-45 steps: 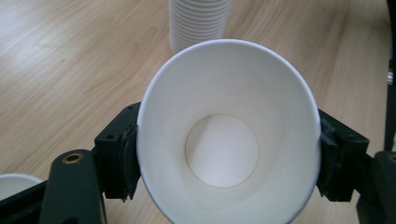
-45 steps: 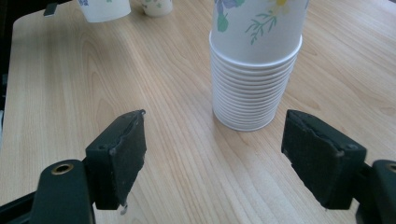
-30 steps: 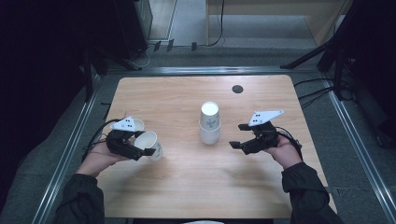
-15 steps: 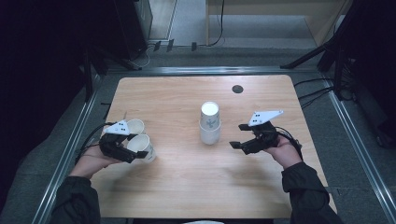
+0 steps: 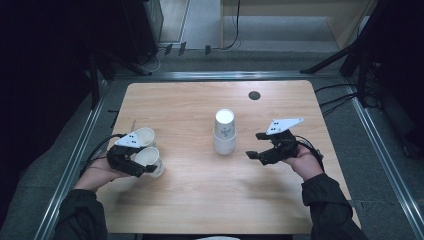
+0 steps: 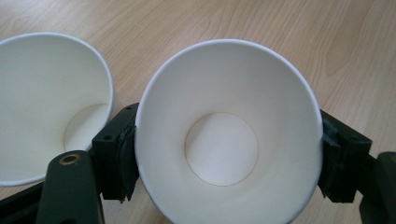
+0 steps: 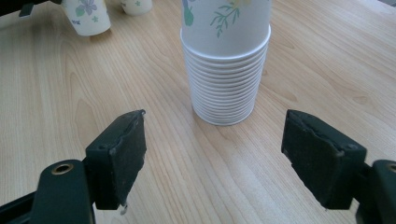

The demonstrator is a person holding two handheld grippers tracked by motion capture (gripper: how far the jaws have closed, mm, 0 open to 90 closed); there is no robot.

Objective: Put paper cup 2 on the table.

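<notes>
A white paper cup (image 6: 224, 140) sits between the jaws of my left gripper (image 6: 229, 154), both pads pressing its sides and its mouth facing the camera. In the high view that left gripper (image 5: 142, 161) holds the cup (image 5: 152, 160) near the table's left edge. A second cup (image 5: 145, 136) stands just behind it, also at the left in the left gripper view (image 6: 42, 102). An upside-down stack of flowered cups (image 5: 225, 132) stands mid-table. My right gripper (image 5: 254, 145) hovers open to its right, and the stack (image 7: 226, 60) rises ahead of the right gripper (image 7: 215, 154).
The wooden table (image 5: 200, 200) has a dark round hole (image 5: 254, 95) at the back right. Metal rails and dark floor surround it. In the right gripper view the two cups (image 7: 86, 16) on the left side show far off.
My left gripper has drawn a little back toward the near left with its cup, uncovering the second cup behind it. The right gripper and the stack have not moved.
</notes>
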